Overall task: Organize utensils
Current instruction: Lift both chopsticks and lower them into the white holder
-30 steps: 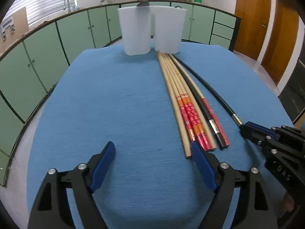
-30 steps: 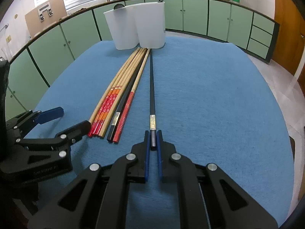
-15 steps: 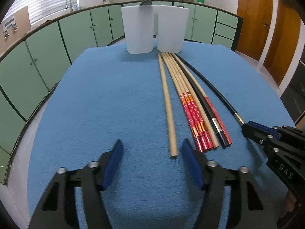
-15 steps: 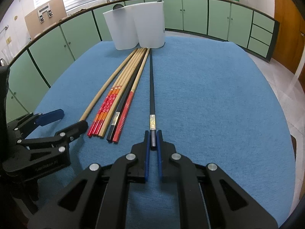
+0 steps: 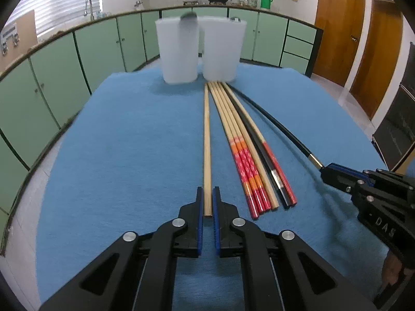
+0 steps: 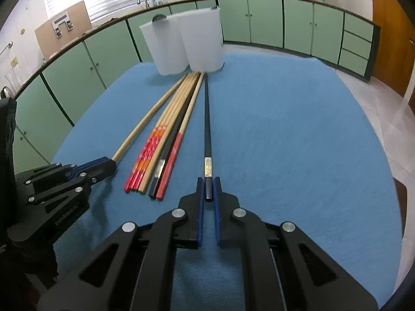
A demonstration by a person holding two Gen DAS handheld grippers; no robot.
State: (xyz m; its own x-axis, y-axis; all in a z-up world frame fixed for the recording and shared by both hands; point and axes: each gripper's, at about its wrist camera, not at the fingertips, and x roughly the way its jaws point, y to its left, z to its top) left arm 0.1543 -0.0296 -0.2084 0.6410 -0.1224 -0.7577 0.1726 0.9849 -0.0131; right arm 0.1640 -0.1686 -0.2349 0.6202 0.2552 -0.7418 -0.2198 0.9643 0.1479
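Wooden and black chopsticks gripped, one per hand-held gripper.
We have the left hand-held gripper [image 5: 206, 204] closed on the plain wooden chopstick [image 5: 206, 140], the right [image 6: 208, 189] on the black chopstick [image 6: 206, 119], both lying on the blue tabletop [image 6: 298, 134]; next, we judge, comes lifting them toward the white holders [image 6: 181, 46] at the far edge.

I see a matt, fuzzy blue cloth [image 5: 124, 155], a bare wooden chopstick [image 5: 206, 140], a glossy black chopstick [image 6: 206, 119], and translucent plastic holders [image 5: 179, 51].

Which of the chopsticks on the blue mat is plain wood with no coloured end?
The plain wooden chopstick, clamped in the left gripper and lying apart, left of the bundle. The bundled ones have red-patterned or black ends.
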